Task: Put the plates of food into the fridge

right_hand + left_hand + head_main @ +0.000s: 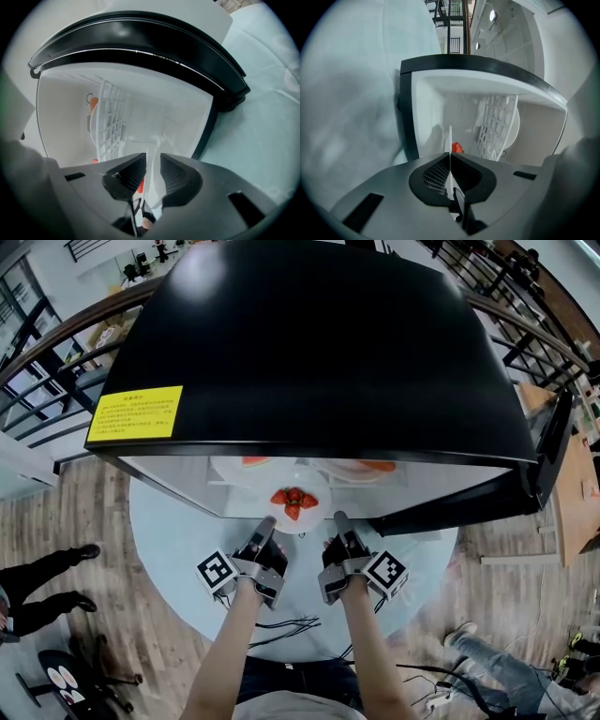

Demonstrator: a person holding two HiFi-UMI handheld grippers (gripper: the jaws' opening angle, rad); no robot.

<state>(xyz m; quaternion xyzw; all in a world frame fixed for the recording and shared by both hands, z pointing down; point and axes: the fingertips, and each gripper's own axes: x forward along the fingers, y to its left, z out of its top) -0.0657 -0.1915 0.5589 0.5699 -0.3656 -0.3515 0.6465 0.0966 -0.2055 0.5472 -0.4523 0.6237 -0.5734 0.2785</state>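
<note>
A white plate [302, 517] with red strawberries [293, 502] hangs at the mouth of the open black fridge [309, 343], just under its top edge. My left gripper [269, 524] is shut on the plate's left rim and my right gripper [339, 519] on its right rim. In the left gripper view the plate [450, 136] shows edge-on between the jaws of the left gripper [450, 158], with a strawberry [457, 148] beyond. In the right gripper view the right gripper [152, 161] pinches the plate's rim [152, 178]. Two more plates of food [255, 465] [370, 468] sit deeper inside.
The fridge stands on a round pale table [169, 549]. Its door [553, 442] hangs open at the right. A white wire shelf [494, 126] [110, 117] crosses the inside. People's legs [47, 587] [487, 652] stand on the wooden floor at both sides. Cables [281, 626] lie by the table's near edge.
</note>
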